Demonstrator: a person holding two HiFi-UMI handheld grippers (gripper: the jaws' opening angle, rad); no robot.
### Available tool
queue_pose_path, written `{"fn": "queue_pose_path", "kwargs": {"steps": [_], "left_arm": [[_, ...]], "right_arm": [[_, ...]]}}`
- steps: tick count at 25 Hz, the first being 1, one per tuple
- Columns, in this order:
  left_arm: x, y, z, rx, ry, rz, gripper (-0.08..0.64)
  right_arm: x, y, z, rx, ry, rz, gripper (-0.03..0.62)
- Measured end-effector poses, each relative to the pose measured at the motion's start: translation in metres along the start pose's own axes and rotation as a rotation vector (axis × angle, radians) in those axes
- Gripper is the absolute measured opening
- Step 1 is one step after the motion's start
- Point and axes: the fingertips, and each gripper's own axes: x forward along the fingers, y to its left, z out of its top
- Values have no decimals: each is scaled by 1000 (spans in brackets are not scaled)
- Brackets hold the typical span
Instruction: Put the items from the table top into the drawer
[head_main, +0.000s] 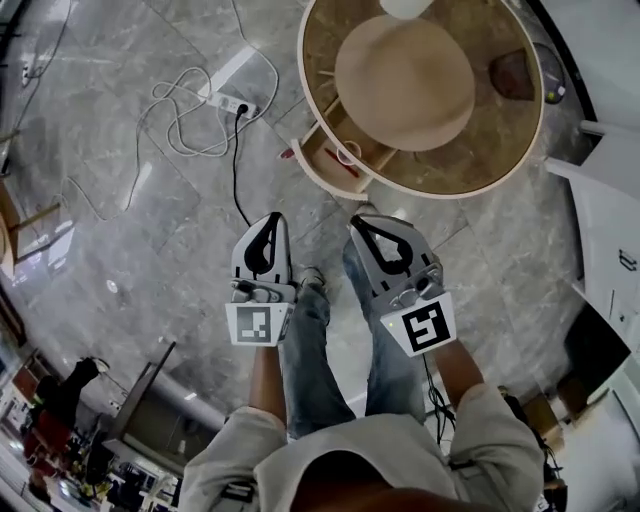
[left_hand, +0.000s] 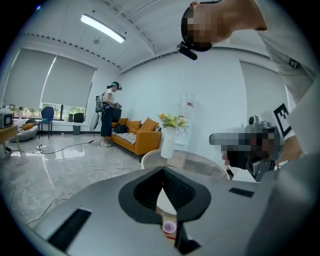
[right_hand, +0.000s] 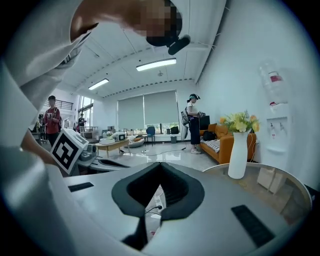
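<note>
A round glass-topped table stands ahead of me, with a beige hat, a dark brown item and the foot of a white vase on it. Its drawer is pulled out toward me, with a pink cup inside. My left gripper and right gripper hang side by side short of the drawer, both shut and empty. In the left gripper view, the left gripper shows the pink cup below its tips. In the right gripper view, the right gripper has the vase to its right.
A power strip with a white cable lies on the marble floor left of the table. A white cabinet stands at the right. My legs in jeans are below the grippers. An orange sofa and a standing person are far off.
</note>
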Motion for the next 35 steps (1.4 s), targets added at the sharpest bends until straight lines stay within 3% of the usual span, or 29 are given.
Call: {"fn": "queue_pose_path", "kwargs": {"steps": [5,10,14,19,27,35], "left_arm": [[-50,-19,84,-17,7,-6,15],[-91,-29,159,4,-26,-17,15],[-140,-27,219,43,-41,-9,15],[-202,-23,286,57,-82,17,15],[-275,-26,356,64,-149,4,15],[-324,-37,393,113,-225,11,15]], "right_arm": [[-31,22,93,15,-6,-26,23],[-55,33,155,16,-15,-90,23],[-75,61,200,-1,34,-83,23],[-99,93,280,-3,-14,-116,23],[-148,128,357,-58,-86,-193,23],[-212,138,380,-71,-144,-293,23]]}}
